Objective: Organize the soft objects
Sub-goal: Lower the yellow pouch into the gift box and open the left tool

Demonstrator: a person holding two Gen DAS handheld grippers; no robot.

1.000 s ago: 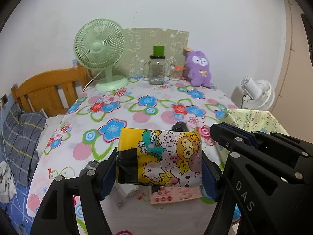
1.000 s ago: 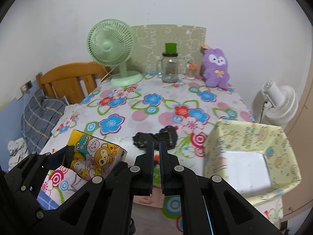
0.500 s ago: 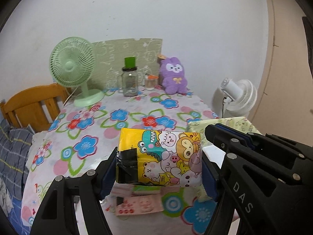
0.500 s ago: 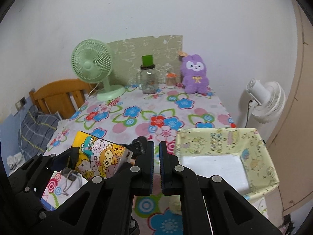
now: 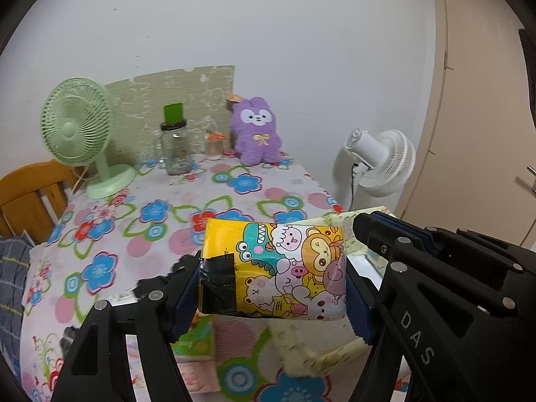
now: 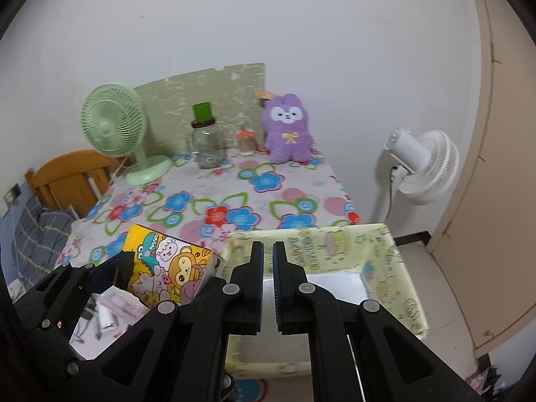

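Floral tablecloth (image 5: 207, 207) behind tissue pack (image 5: 278, 268)

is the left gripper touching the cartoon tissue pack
Touching: the left wrist view shows the left gripper with both pads pressed against the tissue pack.

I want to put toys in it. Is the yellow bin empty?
Empty as far as shown: the bin shows only a bare pale floor. The gripper hides its near part.
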